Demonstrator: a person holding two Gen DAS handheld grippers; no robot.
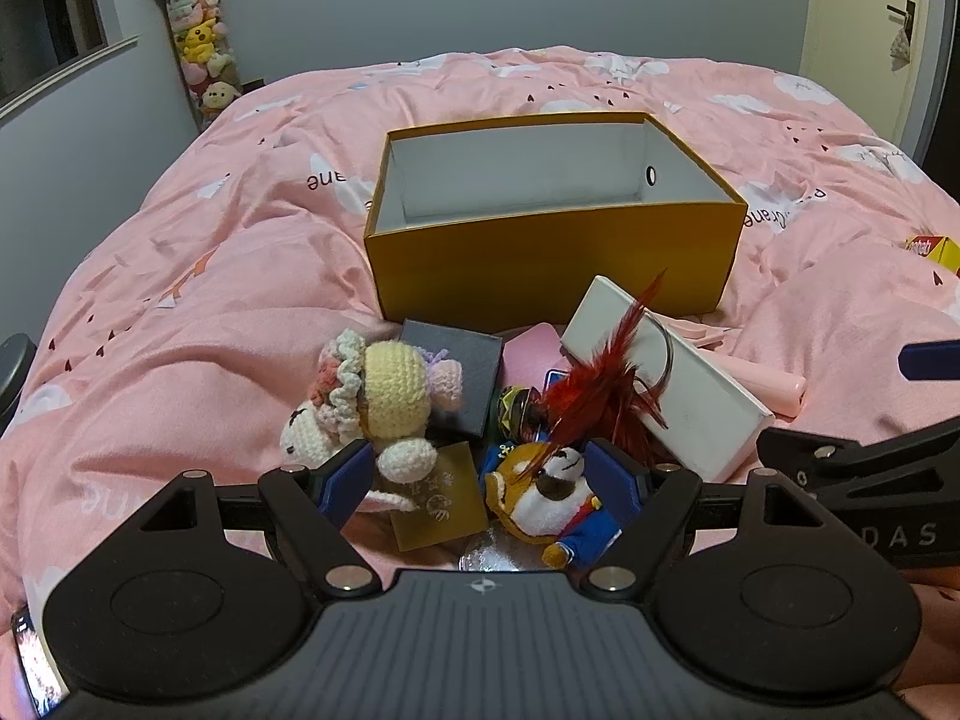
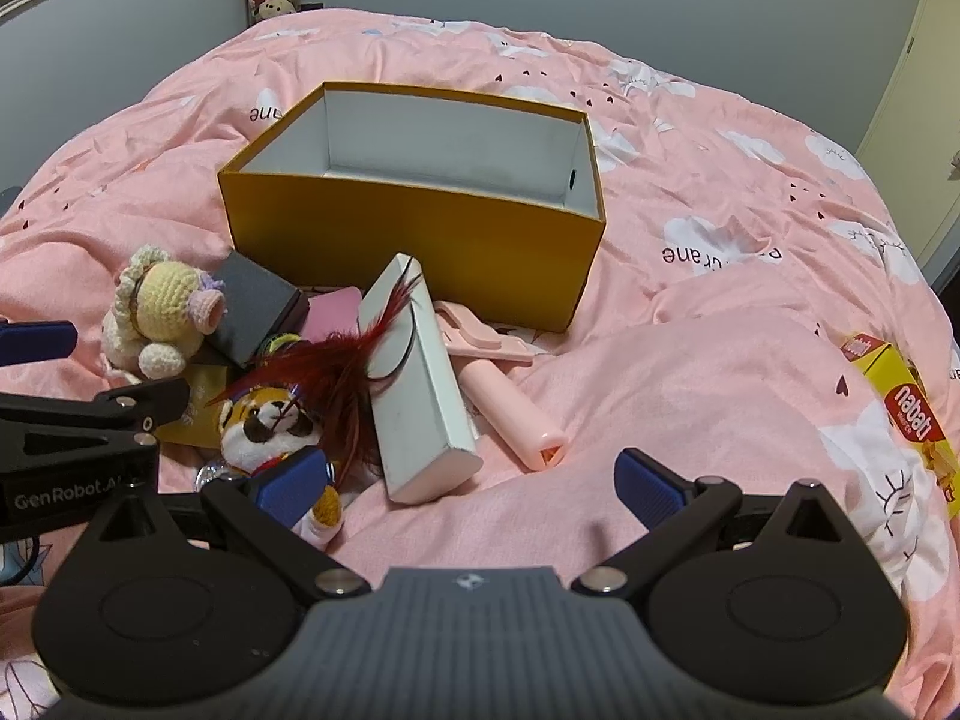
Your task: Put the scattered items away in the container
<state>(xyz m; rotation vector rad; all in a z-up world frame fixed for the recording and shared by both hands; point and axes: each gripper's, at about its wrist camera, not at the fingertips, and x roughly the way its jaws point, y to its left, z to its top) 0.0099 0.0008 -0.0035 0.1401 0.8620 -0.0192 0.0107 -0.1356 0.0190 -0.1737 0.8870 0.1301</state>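
Observation:
An open yellow box [image 1: 552, 258] [image 2: 414, 240] stands empty on the pink bed. In front of it lies a pile: a crochet doll [image 1: 372, 402] [image 2: 162, 318], a dark square box [image 1: 456, 372] [image 2: 252, 306], a long white box [image 1: 666, 378] [image 2: 414, 384], a red feather [image 1: 600, 390] [image 2: 342, 366], a fox plush [image 1: 546, 492] [image 2: 270, 426], a gold card [image 1: 438, 498] and a pink roller handle [image 2: 510, 402]. My left gripper [image 1: 480, 480] is open, its jaws either side of the fox plush and card. My right gripper [image 2: 468, 480] is open over bare quilt, right of the pile.
A yellow Nabati wafer box [image 2: 906, 414] [image 1: 936, 252] lies apart at the right on the quilt. A tall tube of plush toys [image 1: 198, 36] stands by the wall at the far left. A door [image 1: 870, 30] is at the far right.

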